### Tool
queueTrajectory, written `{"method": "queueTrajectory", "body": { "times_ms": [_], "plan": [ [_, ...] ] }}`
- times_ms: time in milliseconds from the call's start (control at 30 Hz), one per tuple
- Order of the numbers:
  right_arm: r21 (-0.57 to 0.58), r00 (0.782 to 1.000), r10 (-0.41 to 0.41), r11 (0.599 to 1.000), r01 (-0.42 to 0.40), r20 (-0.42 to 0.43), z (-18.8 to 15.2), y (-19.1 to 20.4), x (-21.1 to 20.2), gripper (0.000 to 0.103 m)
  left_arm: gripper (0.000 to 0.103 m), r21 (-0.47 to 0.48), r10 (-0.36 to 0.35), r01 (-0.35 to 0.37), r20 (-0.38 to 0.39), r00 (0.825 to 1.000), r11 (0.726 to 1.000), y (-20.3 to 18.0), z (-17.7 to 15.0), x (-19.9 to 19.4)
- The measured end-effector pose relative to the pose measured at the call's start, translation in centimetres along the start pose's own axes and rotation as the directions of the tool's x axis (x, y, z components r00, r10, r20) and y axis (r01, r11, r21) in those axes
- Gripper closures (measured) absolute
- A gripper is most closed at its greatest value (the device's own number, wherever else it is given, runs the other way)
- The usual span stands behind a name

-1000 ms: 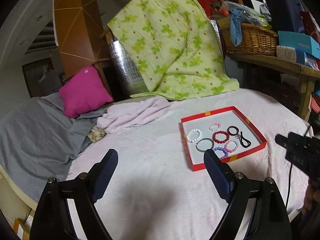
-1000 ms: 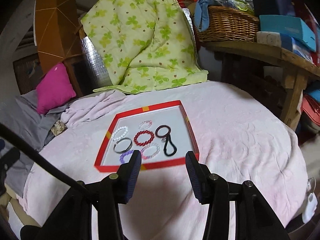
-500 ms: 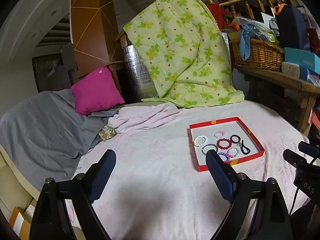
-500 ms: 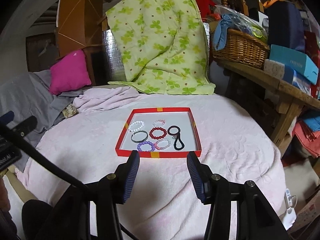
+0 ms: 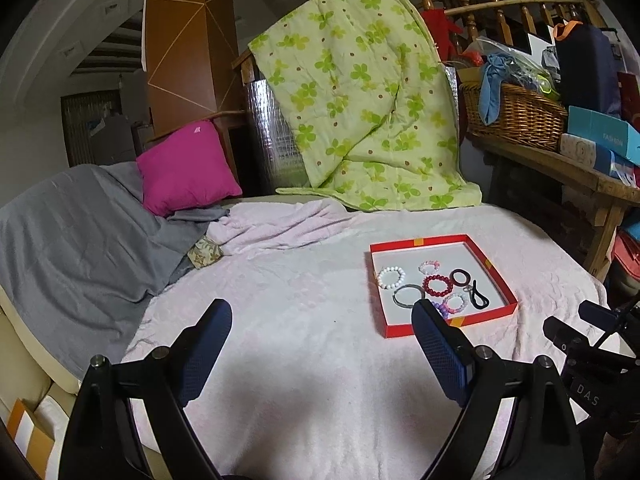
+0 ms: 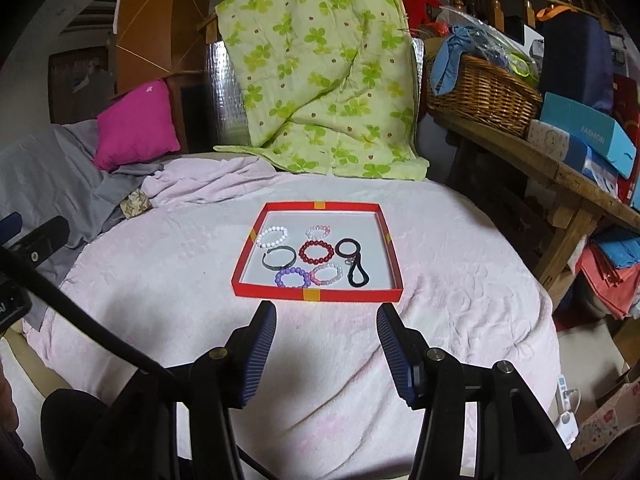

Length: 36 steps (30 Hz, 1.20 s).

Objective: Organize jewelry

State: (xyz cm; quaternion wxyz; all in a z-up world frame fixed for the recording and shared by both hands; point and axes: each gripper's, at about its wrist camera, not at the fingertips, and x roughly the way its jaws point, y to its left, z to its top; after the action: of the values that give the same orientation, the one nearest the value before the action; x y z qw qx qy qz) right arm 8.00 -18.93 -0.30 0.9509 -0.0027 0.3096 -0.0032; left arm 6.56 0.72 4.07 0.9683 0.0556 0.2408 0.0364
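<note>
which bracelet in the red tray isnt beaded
The grey metal bangle, an open-ended smooth band between the white bead bracelet and the purple bead bracelet; the other bracelets are bead strings.

Right hand-held gripper (image 6: 326, 344) held above pale pink blanket (image 6: 460, 300), jaws apart, nothing between them, pads dark blue and ribbed. Just ahead lies a red tray (image 6: 394, 264) with white floor, flat on the blanket. Inside: white bead bracelet (image 6: 272, 236) far left; pale pink bracelet (image 6: 318, 232) beside it; dark red bead bracelet (image 6: 316, 251) at centre; grey bangle (image 6: 279, 258) to its left; purple bead bracelet (image 6: 293, 277) and pink-and-clear bracelet (image 6: 327, 273) along near edge; black ring (image 6: 347, 248) and black loop (image 6: 357, 274) on right. Green floral quilt (image 6: 320, 68) draped behind. Magenta cushion (image 6: 136, 130) at left. Wicker basket (image 6: 484, 94) on wooden bench (image 6: 560, 172) at right.
</note>
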Motion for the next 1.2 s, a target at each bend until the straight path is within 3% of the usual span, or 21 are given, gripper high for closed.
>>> {"method": "queueTrajectory", "body": {
  "times_ms": [1200],
  "plan": [
    [0.034,1.0,-0.001,0.999,0.002,-0.007,-0.2,-0.9,0.8,0.047,0.011,0.014,-0.029,0.029,-0.03,0.999,0.999,-1.3,-0.3,0.9]
  ]
}}
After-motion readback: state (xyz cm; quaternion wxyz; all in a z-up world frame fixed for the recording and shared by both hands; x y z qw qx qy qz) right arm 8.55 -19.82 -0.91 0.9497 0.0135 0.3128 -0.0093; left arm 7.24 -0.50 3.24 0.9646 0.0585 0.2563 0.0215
